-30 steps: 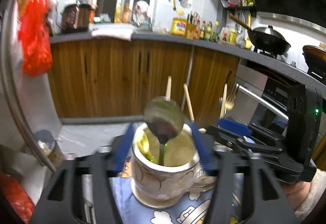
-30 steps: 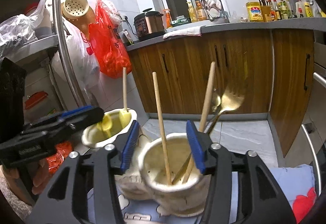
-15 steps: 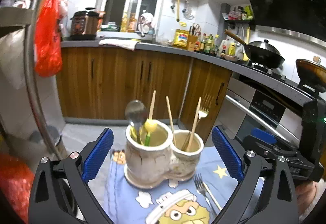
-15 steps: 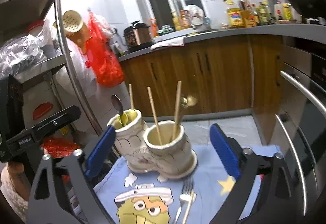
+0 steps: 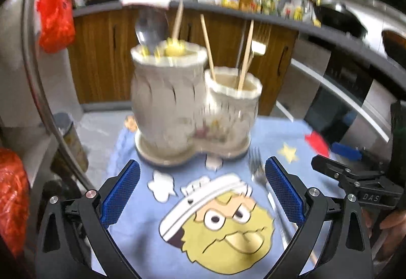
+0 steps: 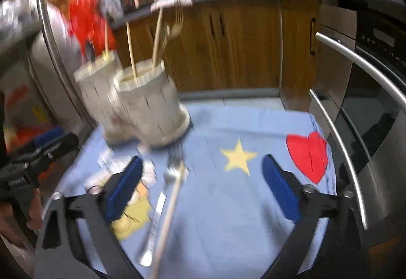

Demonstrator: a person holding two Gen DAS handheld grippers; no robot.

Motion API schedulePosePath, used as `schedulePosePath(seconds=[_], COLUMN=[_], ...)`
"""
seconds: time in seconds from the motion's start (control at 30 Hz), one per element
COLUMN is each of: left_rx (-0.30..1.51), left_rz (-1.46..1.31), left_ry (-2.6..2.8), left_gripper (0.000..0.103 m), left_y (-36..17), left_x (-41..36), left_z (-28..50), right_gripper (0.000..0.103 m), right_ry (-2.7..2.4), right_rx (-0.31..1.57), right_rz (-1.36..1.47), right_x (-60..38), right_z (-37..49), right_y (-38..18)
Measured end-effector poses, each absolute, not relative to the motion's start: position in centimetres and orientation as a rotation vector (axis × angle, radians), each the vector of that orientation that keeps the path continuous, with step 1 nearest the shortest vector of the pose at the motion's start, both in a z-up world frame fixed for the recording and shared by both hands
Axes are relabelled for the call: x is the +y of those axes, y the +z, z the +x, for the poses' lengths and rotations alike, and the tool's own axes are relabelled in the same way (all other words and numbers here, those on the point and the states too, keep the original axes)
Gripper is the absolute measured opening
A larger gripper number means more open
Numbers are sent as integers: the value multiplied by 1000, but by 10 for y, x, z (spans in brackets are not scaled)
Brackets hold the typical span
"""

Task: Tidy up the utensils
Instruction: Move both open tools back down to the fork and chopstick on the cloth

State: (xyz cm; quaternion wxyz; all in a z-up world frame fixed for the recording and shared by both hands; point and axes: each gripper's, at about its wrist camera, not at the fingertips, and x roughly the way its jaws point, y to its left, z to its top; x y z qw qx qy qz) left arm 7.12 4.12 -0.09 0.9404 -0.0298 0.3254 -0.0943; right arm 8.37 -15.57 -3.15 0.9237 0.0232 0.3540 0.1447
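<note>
A blue cloth (image 5: 142, 205) with a cartoon face covers the surface, and a white two-cup holder (image 5: 192, 103) stands near its far edge with a spoon (image 5: 149, 30) and sticks inside. A fork (image 6: 152, 215) and one stick (image 6: 167, 218) lie on the cloth near the right claw (image 6: 200, 187). Both claws, left (image 5: 201, 192) too, are spread wide and hold nothing.

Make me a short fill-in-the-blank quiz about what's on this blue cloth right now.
The fork still outside the holder lies on the ____ cloth.
Beside the fork lies a single wooden ____.
The left gripper and the right gripper both have their jaws ____.

Missing words: blue; chopstick; open
</note>
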Motion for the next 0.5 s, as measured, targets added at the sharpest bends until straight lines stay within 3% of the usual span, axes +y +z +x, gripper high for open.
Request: schedulePosePath(seconds=[0.33,0.5], left_rx=[757,774], left_rz=[-9,2], left_ry=[-197,-218], left_gripper=[98,98], left_y=[-28,-31], left_x=[31,23], left_z=[84,82], right_gripper=[22,17], right_ry=[391,415], right_rx=[899,931], right_rz=[-5,-26], right_x=[-127,-115], right_z=[90,89], right_y=[-63,-66])
